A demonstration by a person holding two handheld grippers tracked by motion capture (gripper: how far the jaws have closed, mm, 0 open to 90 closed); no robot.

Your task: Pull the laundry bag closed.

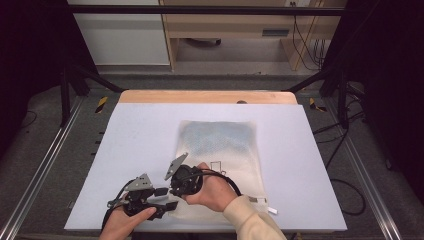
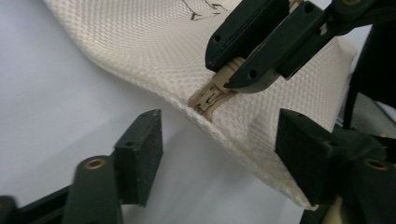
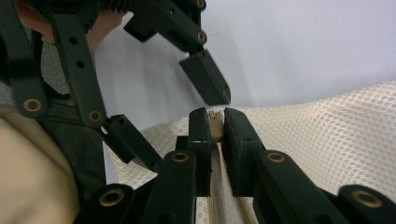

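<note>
A white mesh bag lies flat on the table, with something bluish showing through its far half. My right gripper is shut on the beige zipper pull at the bag's near left corner. In the left gripper view the pull sticks out from between the right gripper's closed jaws. My left gripper stands open astride that lifted corner of the bag, one pad on each side and a gap on the left side. The high view has the left gripper just left of the right one.
The pale table top stretches bare to the left and right of the bag, with a wooden strip along its far edge. A small white tag lies by the bag's near right corner. Metal rails run along both sides of the table.
</note>
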